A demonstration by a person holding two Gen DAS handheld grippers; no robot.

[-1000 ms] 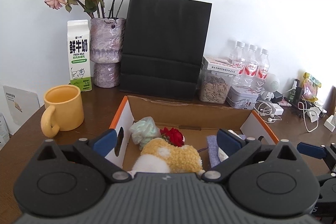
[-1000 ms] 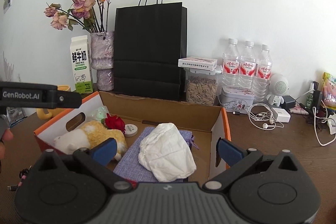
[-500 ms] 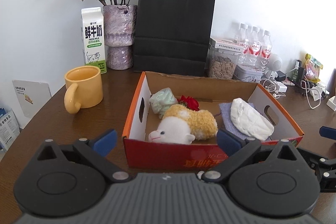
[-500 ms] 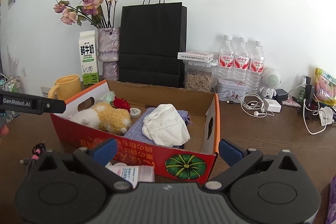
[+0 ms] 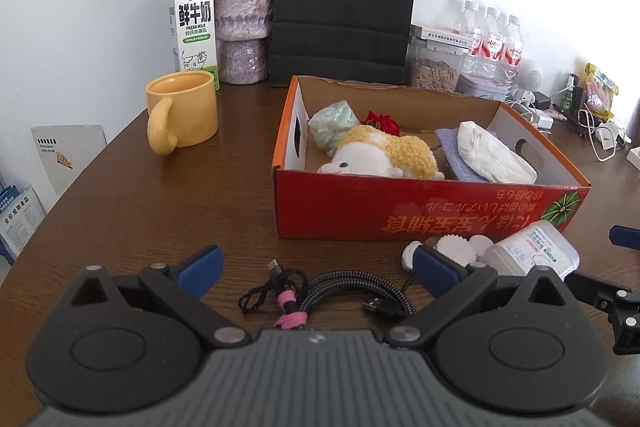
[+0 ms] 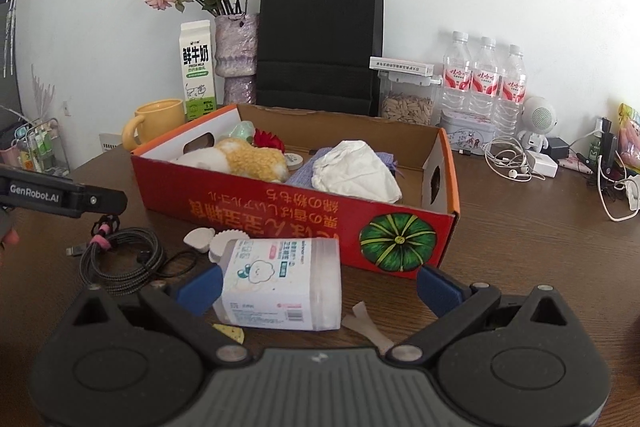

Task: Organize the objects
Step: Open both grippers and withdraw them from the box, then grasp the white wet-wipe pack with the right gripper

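Both tools spread, empty; left tool (image 5: 316, 265) over cable (image 5: 332, 291); right tool (image 6: 318, 285) straddling jar (image 6: 280, 285).

I am at a lived-in home table (image 5: 132, 195) of dark wood against a white wall. Behind the red cardboard box (image 5: 420, 215) stand a vase of dried roses (image 5: 242, 27), a milk carton (image 5: 194, 27) and a black paper bag (image 5: 344, 7); a yellow mug (image 5: 182, 113) sits left of it, water bottles (image 6: 484, 79) and charger cables (image 6: 508, 163) to its right.
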